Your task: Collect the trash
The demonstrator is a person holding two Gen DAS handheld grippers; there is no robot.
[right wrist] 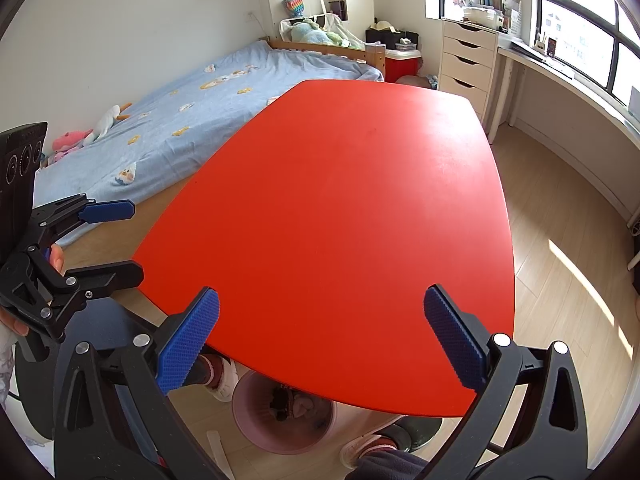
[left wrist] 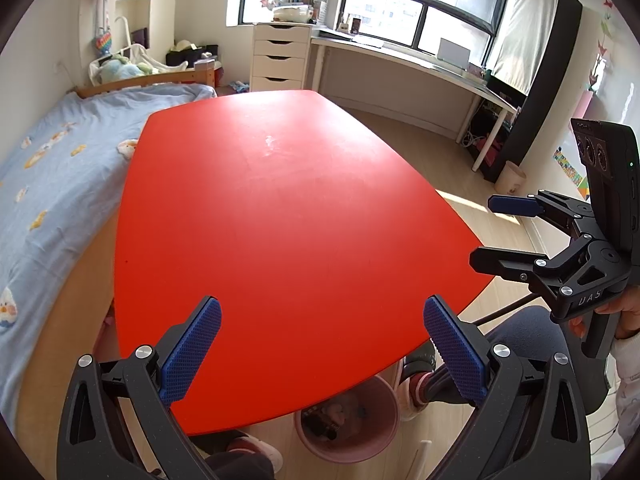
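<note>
My jaws are spread wide on both sides and hold nothing: the left gripper hangs over the near edge of the red tabletop, and the right gripper does the same at its own near edge, a little off to the side. I can see no trash on the tabletop from either wrist view; its surface shows only a pale scuff. What trash I can find is in the pink bin on the floor under the near edge, with dark and pale scraps inside, also seen in the left view. A pale strip lies on the floor just beside the bin; I cannot tell whether it is litter. My judgement is that collecting is done or close to it, so the step in hand is a check: sweep both views along the floor beside the bed and near my feet, keep the jaws apart until something sits squarely between them, and approach low and slowly.
</note>
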